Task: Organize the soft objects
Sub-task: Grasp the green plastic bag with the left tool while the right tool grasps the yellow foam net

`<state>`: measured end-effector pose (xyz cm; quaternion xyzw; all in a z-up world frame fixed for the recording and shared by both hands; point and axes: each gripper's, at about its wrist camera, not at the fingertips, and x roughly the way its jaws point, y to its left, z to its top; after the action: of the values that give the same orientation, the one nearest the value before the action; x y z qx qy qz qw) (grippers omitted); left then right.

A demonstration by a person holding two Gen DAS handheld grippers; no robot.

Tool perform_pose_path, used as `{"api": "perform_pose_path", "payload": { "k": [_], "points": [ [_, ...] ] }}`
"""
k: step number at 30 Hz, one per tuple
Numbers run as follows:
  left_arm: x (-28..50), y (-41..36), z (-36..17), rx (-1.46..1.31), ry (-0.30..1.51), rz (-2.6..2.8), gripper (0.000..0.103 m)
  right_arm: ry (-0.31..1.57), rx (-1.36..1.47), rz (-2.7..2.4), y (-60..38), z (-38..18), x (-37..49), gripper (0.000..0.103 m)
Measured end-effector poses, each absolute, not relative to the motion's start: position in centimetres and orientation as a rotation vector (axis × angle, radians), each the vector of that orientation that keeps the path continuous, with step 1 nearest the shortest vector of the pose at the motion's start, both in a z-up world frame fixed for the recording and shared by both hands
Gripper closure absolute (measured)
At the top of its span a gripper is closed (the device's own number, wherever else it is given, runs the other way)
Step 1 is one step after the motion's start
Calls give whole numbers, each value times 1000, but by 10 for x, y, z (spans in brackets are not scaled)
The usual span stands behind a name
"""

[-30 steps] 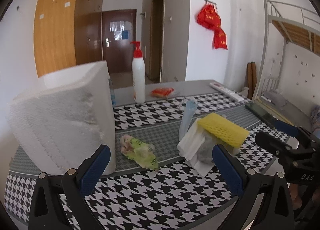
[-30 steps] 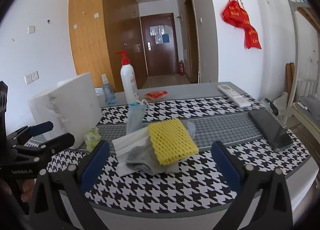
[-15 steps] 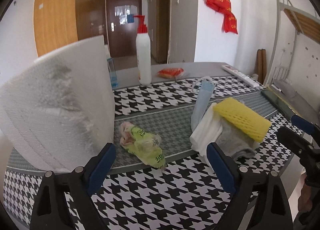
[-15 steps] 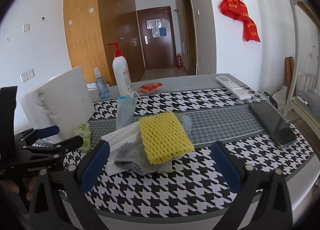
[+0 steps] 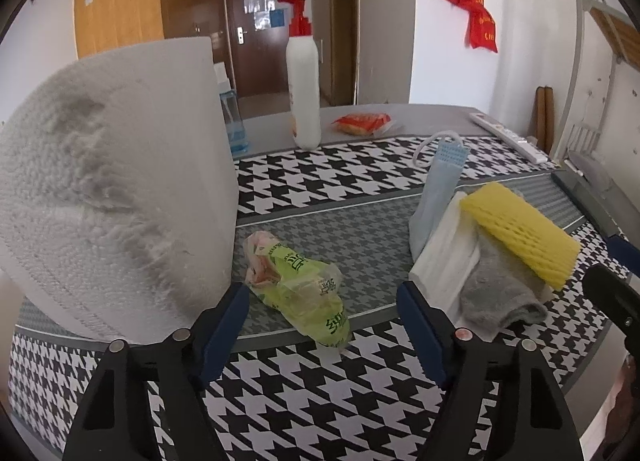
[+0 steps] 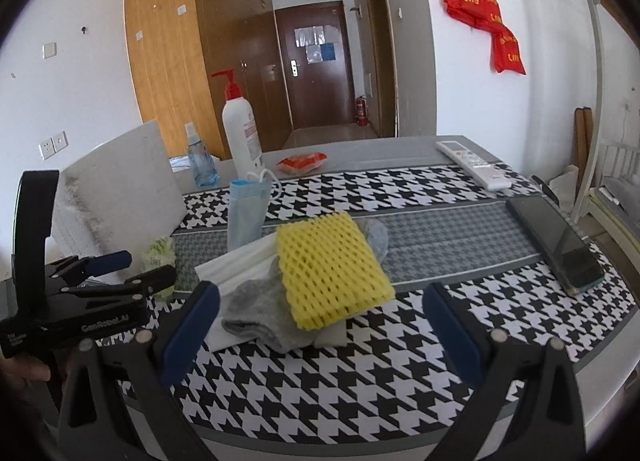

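Note:
A crumpled green plastic bag (image 5: 296,281) lies on the houndstooth tablecloth, just beyond my open left gripper (image 5: 322,321), roughly between its fingers. To its right is a pile: a yellow foam net (image 5: 520,233) on a grey sock (image 5: 500,293) and white foam sheets (image 5: 444,257), with a blue face mask (image 5: 440,181) behind. A big white foam block (image 5: 112,189) stands at the left. In the right wrist view my open, empty right gripper (image 6: 320,325) sits in front of the yellow net (image 6: 332,269) and sock (image 6: 256,309); the left gripper (image 6: 116,273) shows at the left by the bag (image 6: 160,257).
A white pump bottle (image 6: 240,133), a blue spray bottle (image 6: 200,165) and an orange packet (image 6: 302,161) stand at the back. A white remote (image 6: 472,163) and a dark phone (image 6: 556,237) lie at the right. The table's front edge (image 6: 320,437) is close below.
My left gripper has moved forward and lower toward the green bag, which now looks larger and nearer its fingers. The right gripper has edged closer to the pile.

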<state>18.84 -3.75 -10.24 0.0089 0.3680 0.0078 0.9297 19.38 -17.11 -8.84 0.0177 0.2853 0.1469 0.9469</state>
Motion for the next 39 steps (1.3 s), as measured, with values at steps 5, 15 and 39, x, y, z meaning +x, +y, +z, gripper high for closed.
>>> {"api": "perform_pose_path", "payload": {
  "k": [5, 15, 39],
  "points": [
    [196, -35, -107, 20, 777, 52, 29, 591, 24, 298, -168, -91, 199, 1],
    [208, -33, -117, 19, 840, 50, 52, 618, -34, 284, -161, -95, 212, 9],
    [207, -26, -116, -33, 840, 5, 70, 715, -50, 258, -156, -105, 235, 70]
  ]
}}
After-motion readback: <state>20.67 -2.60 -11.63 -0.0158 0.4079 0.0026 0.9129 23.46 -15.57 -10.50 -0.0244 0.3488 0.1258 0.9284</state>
